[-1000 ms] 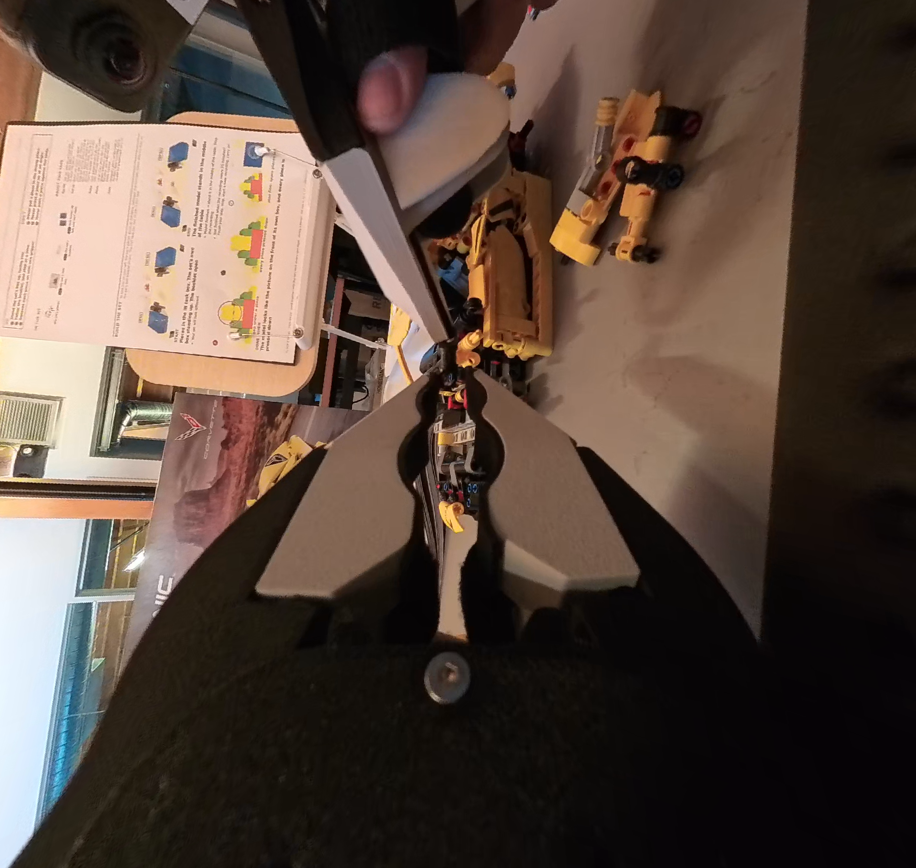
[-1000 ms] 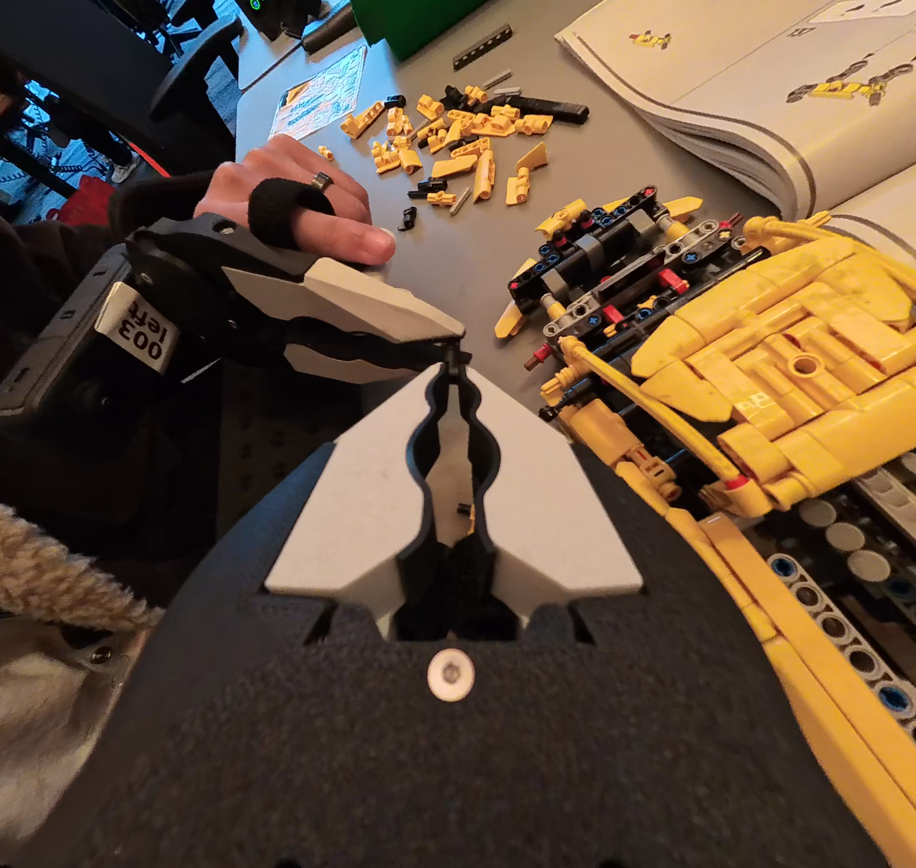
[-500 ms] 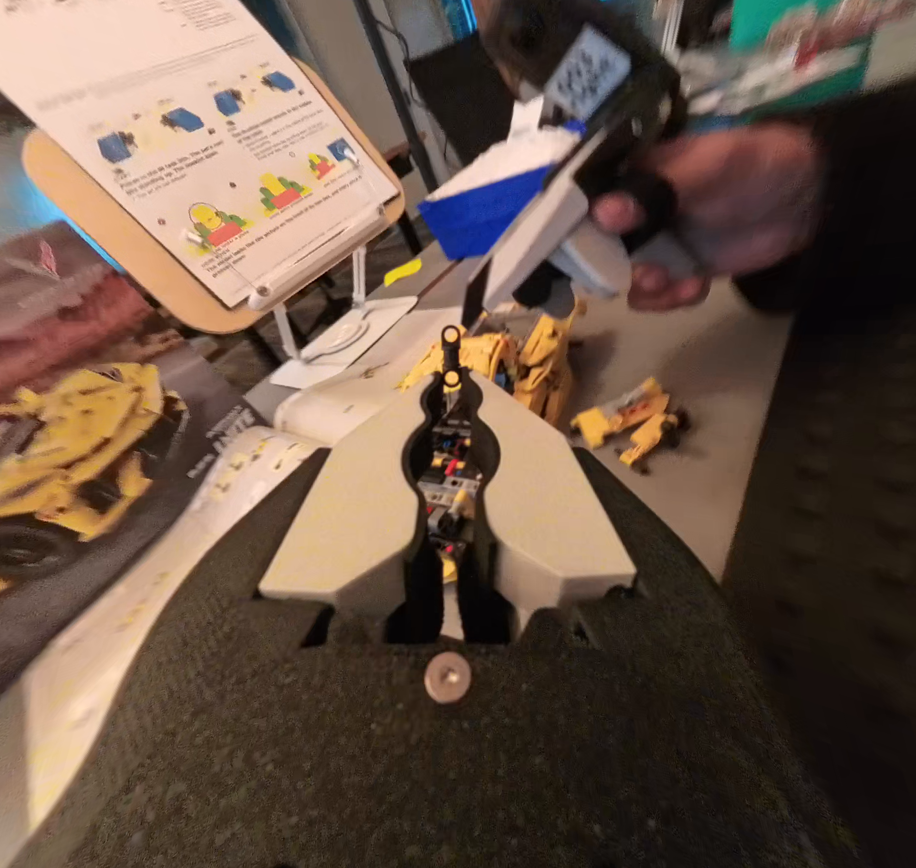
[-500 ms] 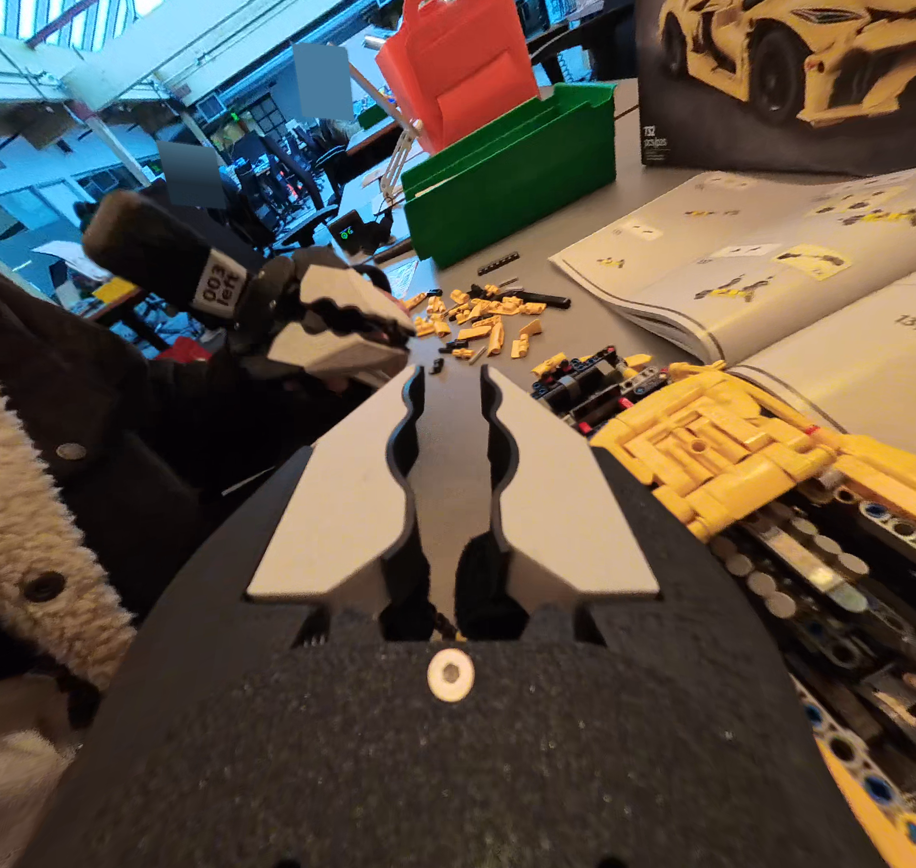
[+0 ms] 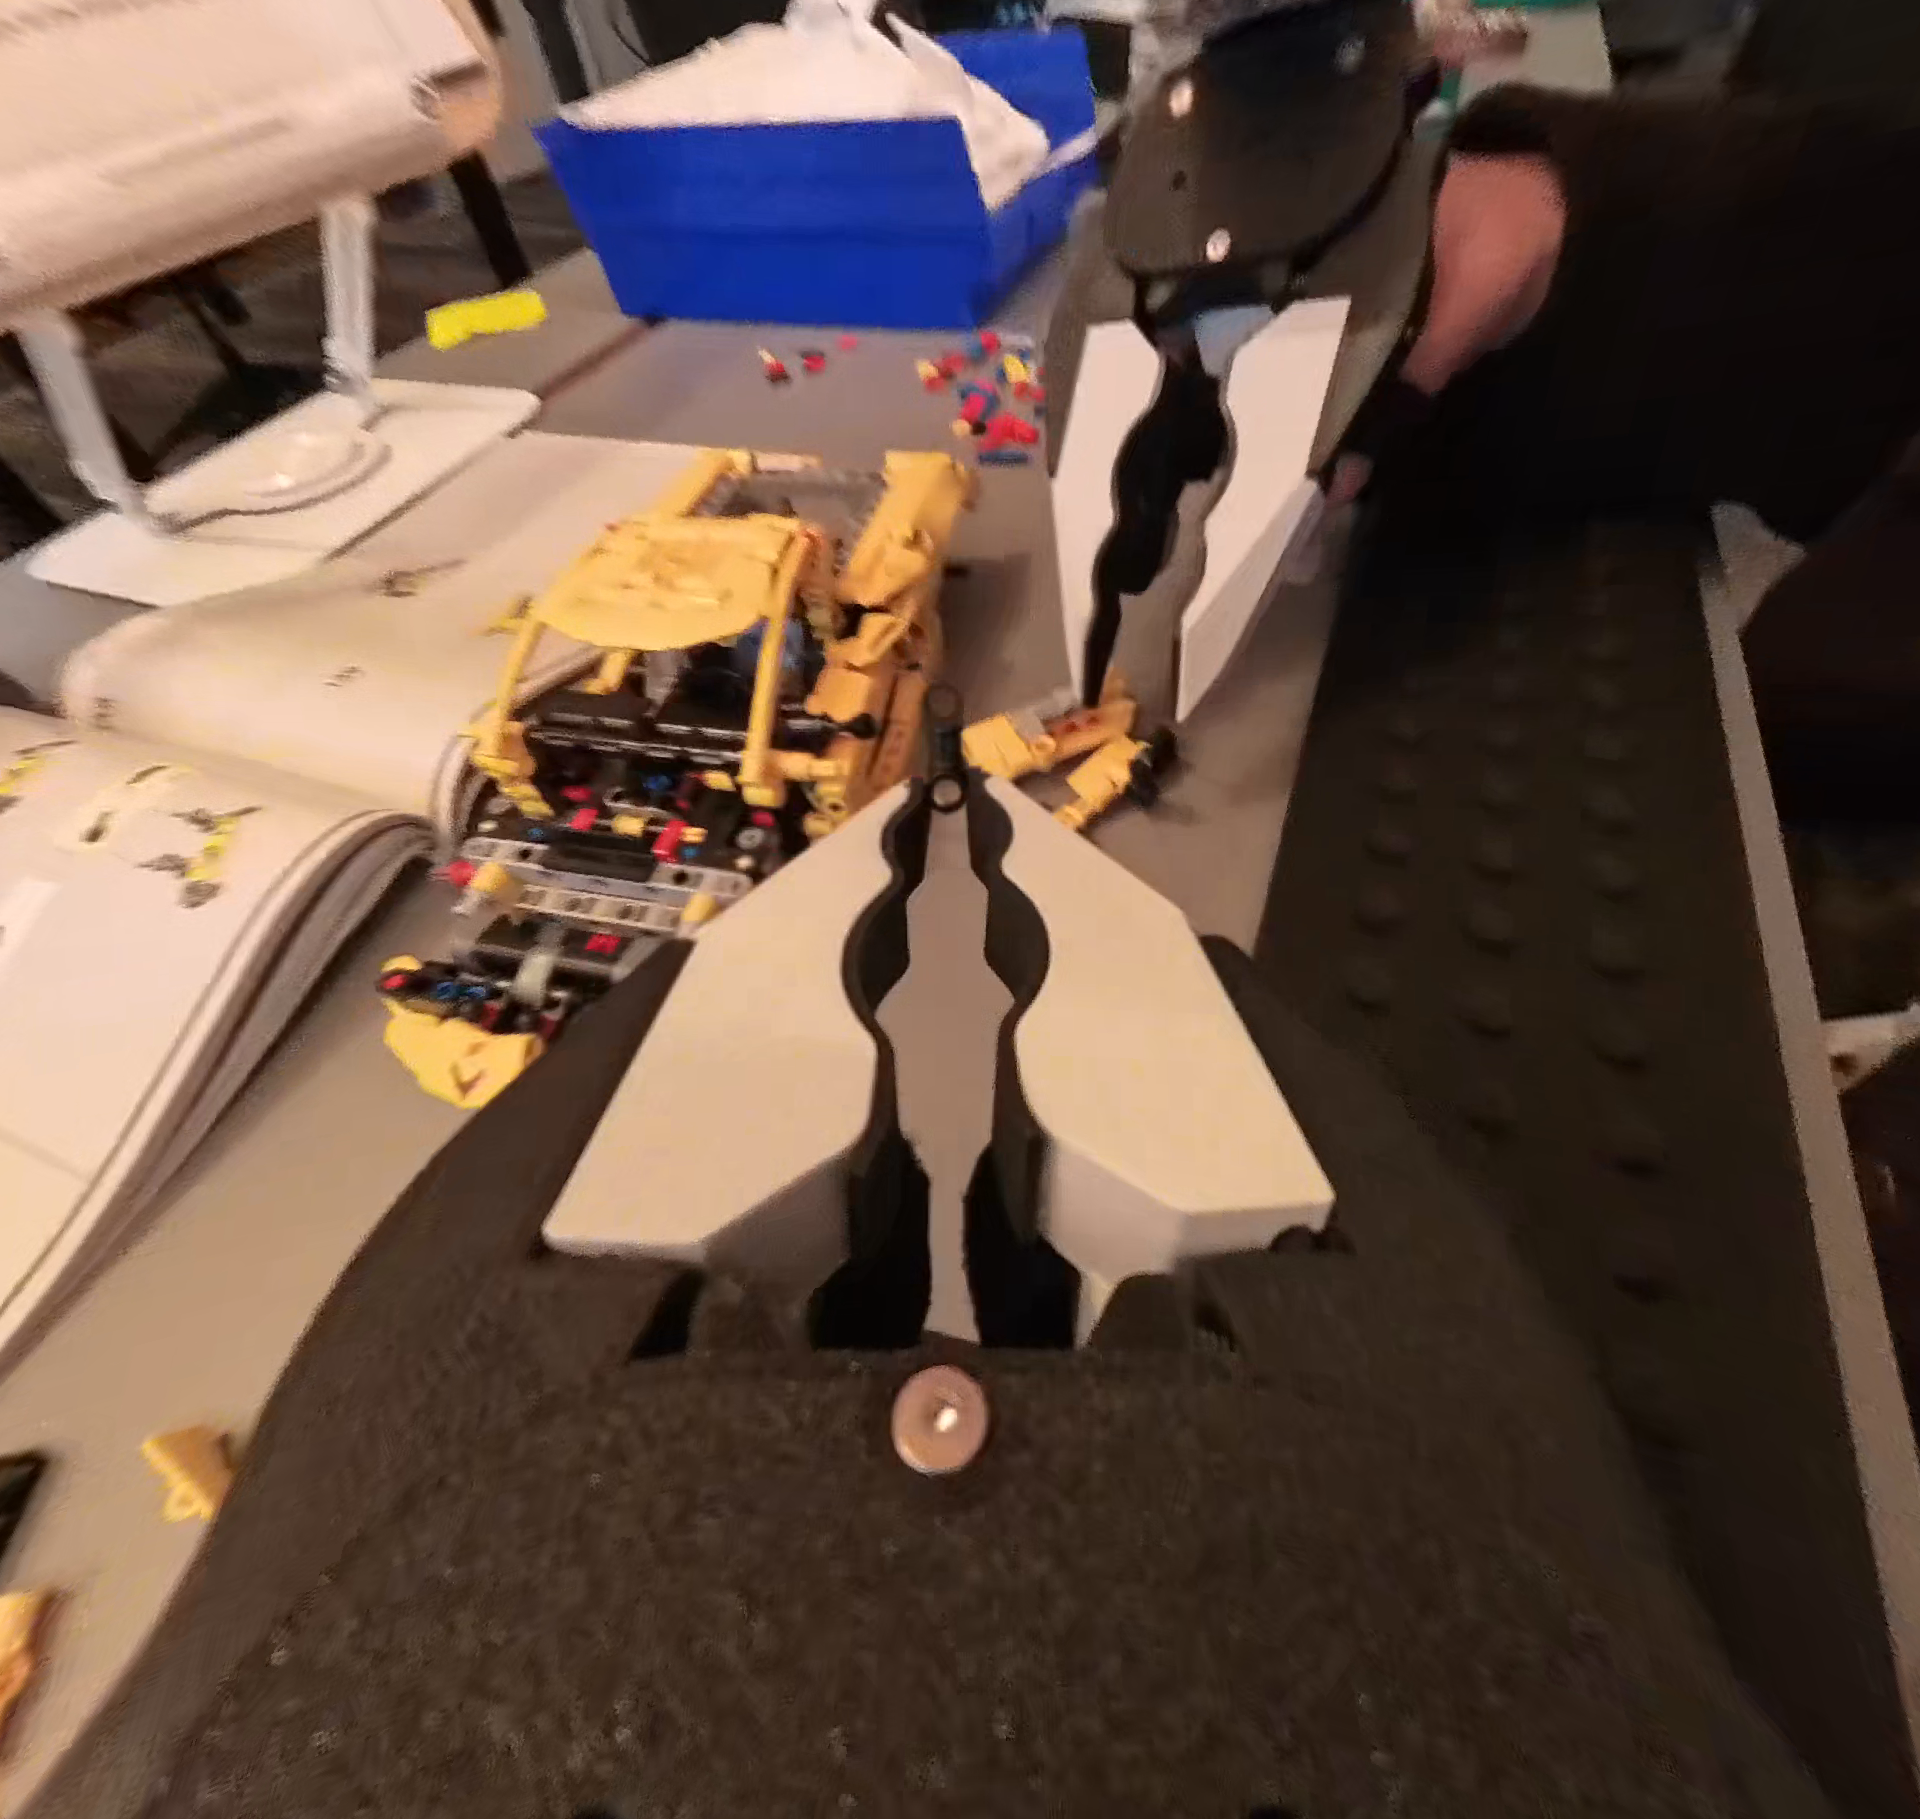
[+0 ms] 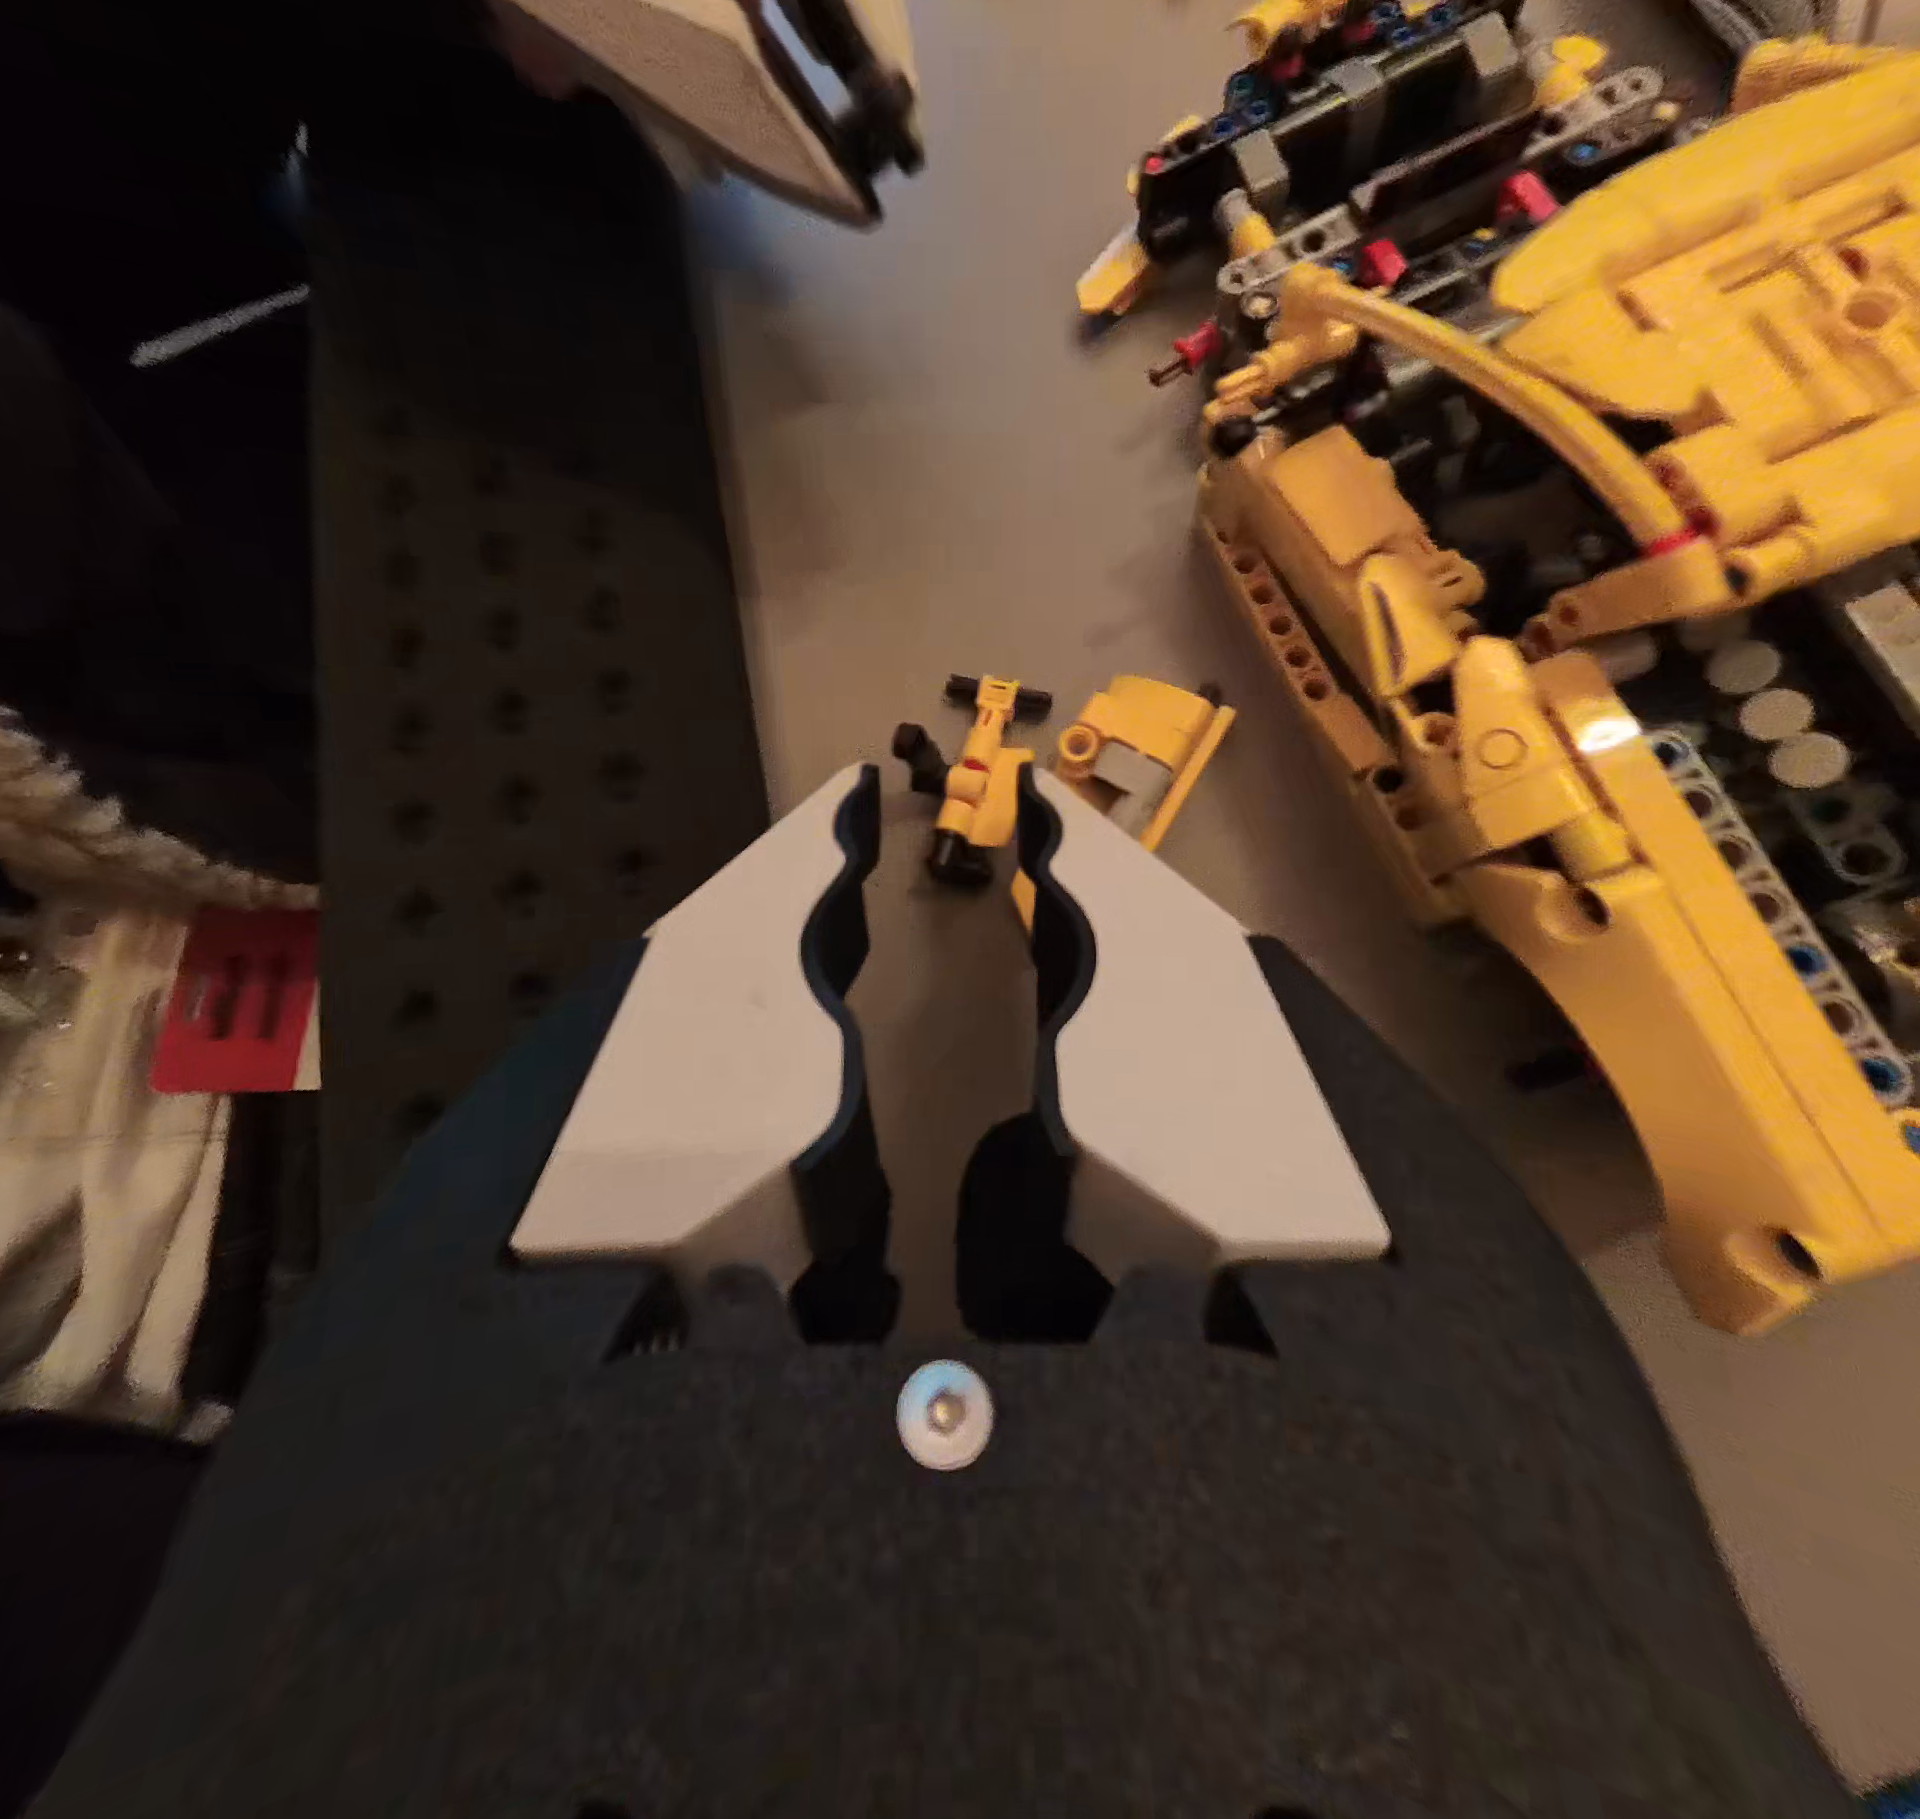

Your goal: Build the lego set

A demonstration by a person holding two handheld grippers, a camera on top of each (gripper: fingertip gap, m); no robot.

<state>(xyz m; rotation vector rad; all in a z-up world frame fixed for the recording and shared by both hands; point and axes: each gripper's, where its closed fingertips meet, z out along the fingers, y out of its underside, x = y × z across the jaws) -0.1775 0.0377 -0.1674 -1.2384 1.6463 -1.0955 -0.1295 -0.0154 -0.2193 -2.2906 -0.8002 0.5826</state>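
The left gripper point(image 5: 947, 782) is held nearly closed, its fingers point(image 5: 810, 959) pinched at the tips on a small black piece point(image 5: 943, 751). The right gripper point(image 6: 948, 782) is pointed steeply downward, its fingers point(image 6: 727, 1000) parted with a clear gap between them.

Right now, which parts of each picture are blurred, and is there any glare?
Left wrist view: motion blur on the blue bin and booklet; no glare. Right wrist view: car softly blurred, one small glare spot on its yellow panel; left side dark.
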